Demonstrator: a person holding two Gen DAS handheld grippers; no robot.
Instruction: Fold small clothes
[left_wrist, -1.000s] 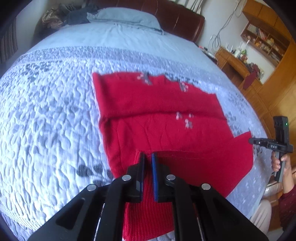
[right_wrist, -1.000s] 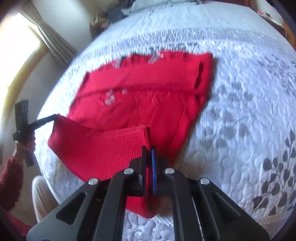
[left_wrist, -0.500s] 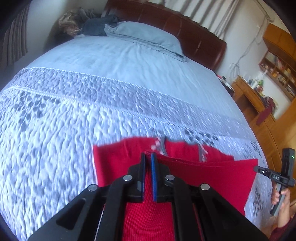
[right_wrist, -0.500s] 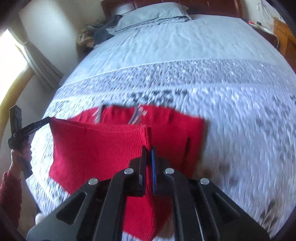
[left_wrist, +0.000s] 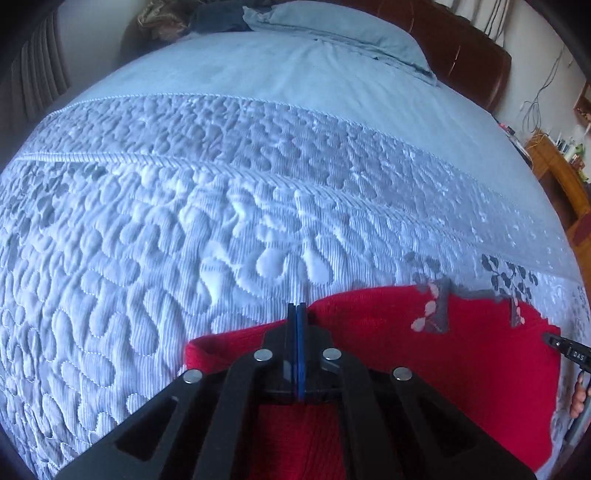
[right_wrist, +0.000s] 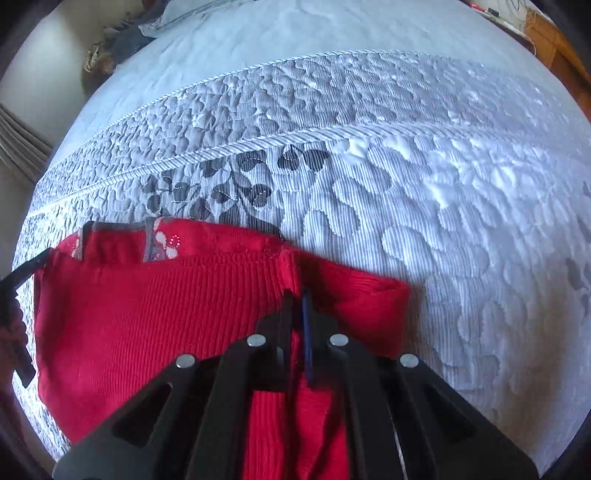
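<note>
A small red knit garment (left_wrist: 461, 369) with grey flowered trim lies on the quilted bedspread (left_wrist: 184, 221), its ribbed hem layer folded over onto the far trimmed edge. My left gripper (left_wrist: 297, 307) is shut on one corner of that folded layer. My right gripper (right_wrist: 296, 295) is shut on the other corner, with red cloth (right_wrist: 147, 314) pinched between its pads. Each gripper shows in the other's view: the right gripper (left_wrist: 565, 347) at the right edge, the left gripper (right_wrist: 22, 273) at the left edge. Both point steeply down, low over the bed.
The grey-blue bed stretches far beyond the garment. A pillow (left_wrist: 351, 33) and a dark headboard (left_wrist: 465, 51) lie at the far end, with piled clothes (left_wrist: 166, 18) beside them. Wooden furniture (left_wrist: 565, 177) stands at the right.
Both grippers carried the near hem away from me across the garment and sank toward the bed. The red layer now covers the lower half and lies near the trimmed far edge.
</note>
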